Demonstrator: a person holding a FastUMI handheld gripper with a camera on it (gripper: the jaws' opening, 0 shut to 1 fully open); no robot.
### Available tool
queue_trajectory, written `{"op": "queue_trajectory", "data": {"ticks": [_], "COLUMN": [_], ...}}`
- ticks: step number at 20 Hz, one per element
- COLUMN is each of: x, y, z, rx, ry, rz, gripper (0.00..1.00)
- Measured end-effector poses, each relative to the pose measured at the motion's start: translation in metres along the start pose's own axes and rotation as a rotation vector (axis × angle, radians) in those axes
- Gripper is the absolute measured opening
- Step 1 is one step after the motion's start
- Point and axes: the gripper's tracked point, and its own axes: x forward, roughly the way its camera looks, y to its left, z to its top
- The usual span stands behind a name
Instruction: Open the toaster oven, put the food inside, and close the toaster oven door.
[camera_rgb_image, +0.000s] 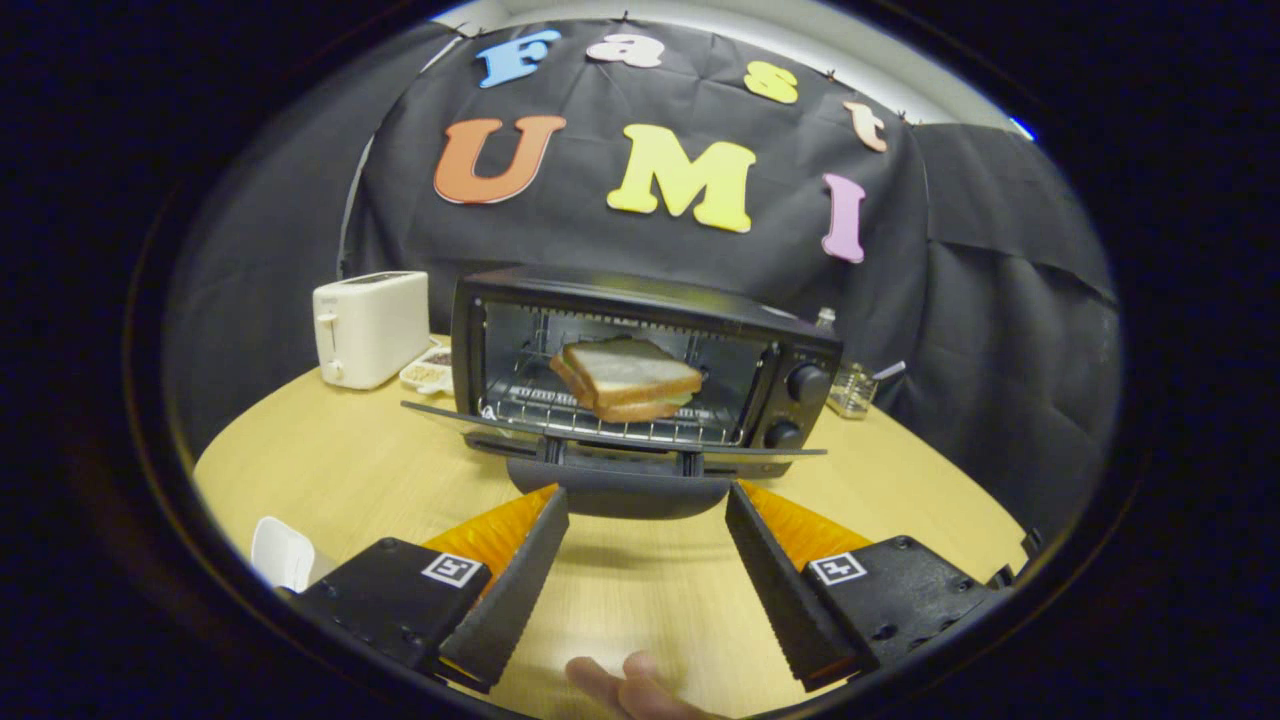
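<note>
A black toaster oven (640, 360) stands on the round wooden table (330, 460), its glass door (610, 435) folded down flat toward me. A sandwich of white bread (625, 378) lies on the wire rack inside. The door's dark handle (620, 493) sits just ahead of my fingertips, level with them. My gripper (647, 497) is open, its two fingers spread wide on either side of the handle's ends, with bare tabletop between them. Whether the tips touch the handle I cannot tell.
A white pop-up toaster (370, 327) stands left of the oven with a small tray of food (428, 370) beside it. A glass jar (855, 388) and a bottle top (824, 318) sit at the oven's right. A white object (282, 552) lies by my left finger. A hand (630, 690) shows below.
</note>
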Motion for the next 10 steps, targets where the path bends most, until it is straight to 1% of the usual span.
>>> {"op": "queue_trajectory", "data": {"ticks": [3, 7, 8, 10], "x": [-0.001, -0.009, -0.010, -0.013], "y": [0.004, -0.002, -0.001, 0.009], "z": [0.019, 0.036, 0.033, 0.015], "rx": [0.026, 0.038, 0.042, 0.083], "ry": [-0.025, -0.047, -0.040, 0.009], "rz": [0.021, 0.020, 0.028, 0.073], "gripper": [1.00, 1.00, 1.00, 1.00]}}
